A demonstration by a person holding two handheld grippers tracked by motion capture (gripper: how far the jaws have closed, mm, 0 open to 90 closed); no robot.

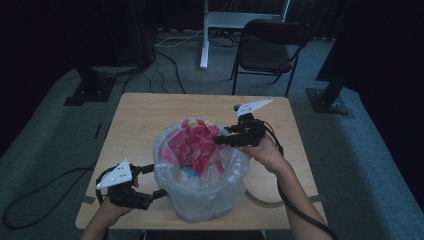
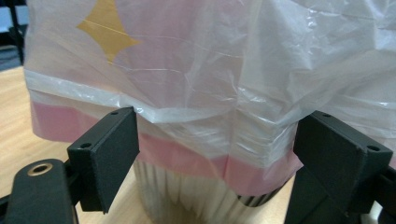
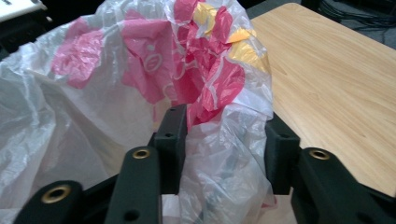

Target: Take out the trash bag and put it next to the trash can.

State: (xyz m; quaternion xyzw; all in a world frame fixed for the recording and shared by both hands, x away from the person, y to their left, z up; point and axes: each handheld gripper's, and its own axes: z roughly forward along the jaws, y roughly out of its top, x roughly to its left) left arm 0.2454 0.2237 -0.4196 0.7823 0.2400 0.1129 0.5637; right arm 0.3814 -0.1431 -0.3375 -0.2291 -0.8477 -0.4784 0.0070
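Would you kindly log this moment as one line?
left gripper: open at bin liner hem | right gripper: jaws around liner rim, grip unclear | bin on table

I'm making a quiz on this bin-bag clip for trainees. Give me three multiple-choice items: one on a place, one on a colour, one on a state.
1. Where does the lined bin stand?
A. on the wooden table
B. on the black chair
C. on the carpet

2. What colour is most of the crumpled plastic inside the clear liner?
A. green
B. pink
C. black

3. How does the right gripper stand to the liner?
A. far from it
B. beneath it
C. a fold of the liner's rim lies between its jaws

Answers: 1 A, the high view shows the bin near the table's front edge. 2 B, pink with some yellow shows in the high and right gripper views. 3 C, the right gripper view shows film between both jaws.
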